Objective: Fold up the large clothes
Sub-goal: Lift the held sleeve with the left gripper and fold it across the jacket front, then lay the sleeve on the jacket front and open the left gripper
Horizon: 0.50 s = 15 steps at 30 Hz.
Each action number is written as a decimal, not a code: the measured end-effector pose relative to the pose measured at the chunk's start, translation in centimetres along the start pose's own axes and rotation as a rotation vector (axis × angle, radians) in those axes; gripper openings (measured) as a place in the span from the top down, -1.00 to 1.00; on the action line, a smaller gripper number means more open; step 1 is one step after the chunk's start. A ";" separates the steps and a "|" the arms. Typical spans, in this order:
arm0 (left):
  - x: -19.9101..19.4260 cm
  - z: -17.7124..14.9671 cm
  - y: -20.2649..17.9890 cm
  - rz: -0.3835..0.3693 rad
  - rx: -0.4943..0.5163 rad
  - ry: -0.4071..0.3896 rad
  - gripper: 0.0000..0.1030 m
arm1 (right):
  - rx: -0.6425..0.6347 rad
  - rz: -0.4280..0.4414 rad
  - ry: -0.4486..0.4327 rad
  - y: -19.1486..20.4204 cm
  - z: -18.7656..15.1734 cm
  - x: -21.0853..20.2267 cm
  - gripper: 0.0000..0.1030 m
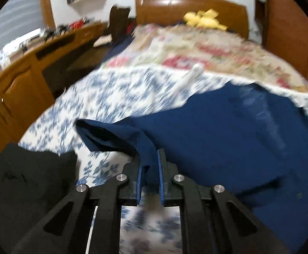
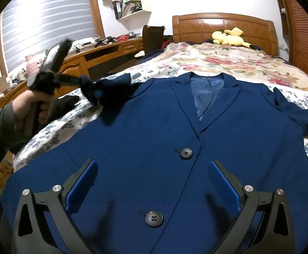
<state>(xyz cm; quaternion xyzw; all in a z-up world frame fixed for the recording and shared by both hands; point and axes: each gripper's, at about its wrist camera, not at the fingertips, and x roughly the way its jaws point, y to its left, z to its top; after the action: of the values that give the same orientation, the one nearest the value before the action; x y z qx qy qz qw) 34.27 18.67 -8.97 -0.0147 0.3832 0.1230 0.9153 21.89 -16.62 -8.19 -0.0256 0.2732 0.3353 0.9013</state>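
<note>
A navy blue suit jacket (image 2: pixel 154 131) lies face up on the bed, buttoned, collar toward the headboard. My left gripper (image 1: pixel 149 158) is shut on the jacket's left sleeve (image 1: pixel 115 135) and holds it lifted above the bedspread; it also shows in the right wrist view (image 2: pixel 94 94), blurred, at the jacket's left shoulder. My right gripper (image 2: pixel 152 169) is open and empty, hovering over the jacket's lower front between the two black buttons (image 2: pixel 185 153). The jacket's right sleeve (image 2: pixel 298 110) lies spread out to the right.
The bed has a blue-and-white floral sheet (image 1: pixel 115 93) and a flowered quilt (image 2: pixel 228 61) toward the wooden headboard (image 2: pixel 223 27). A yellow plush toy (image 2: pixel 230 37) lies by the headboard. A dark garment (image 1: pixel 26 175) lies at the bed's left edge. A wooden desk (image 2: pixel 103 53) runs along the left.
</note>
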 end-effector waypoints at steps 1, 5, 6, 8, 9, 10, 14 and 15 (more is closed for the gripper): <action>-1.2 0.3 -0.8 -0.013 0.008 -0.017 0.75 | 0.008 0.003 0.000 -0.2 0.0 -0.2 -0.99; -6.1 1.2 -4.2 -0.072 0.055 -0.095 0.75 | 0.028 -0.014 -0.007 -1.2 -0.2 -1.7 -0.99; -7.3 1.3 -5.2 -0.092 0.073 -0.113 0.75 | 0.030 -0.021 -0.012 -1.4 -0.2 -2.2 -0.99; -9.3 1.1 -6.9 -0.121 0.103 -0.143 0.75 | 0.031 -0.037 -0.020 -1.9 -0.5 -3.2 -0.99; -10.4 0.9 -7.9 -0.141 0.120 -0.161 0.75 | 0.033 -0.046 -0.025 -2.2 -0.6 -3.6 -0.99; -11.1 0.8 -8.4 -0.157 0.131 -0.173 0.75 | 0.037 -0.055 -0.026 -2.4 -0.8 -3.9 -0.99; -14.3 -1.0 -11.4 -0.232 0.173 -0.215 0.75 | 0.045 -0.087 -0.027 -2.9 -1.0 -5.2 -0.98; -14.9 -1.3 -12.1 -0.243 0.179 -0.219 0.75 | 0.047 -0.095 -0.027 -2.9 -1.0 -5.5 -0.98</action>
<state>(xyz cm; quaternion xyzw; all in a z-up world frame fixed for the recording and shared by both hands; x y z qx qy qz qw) 26.16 3.57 -0.15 0.0344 0.2862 -0.0221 0.9573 19.79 -22.30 -6.60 -0.0129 0.2672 0.2858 0.9202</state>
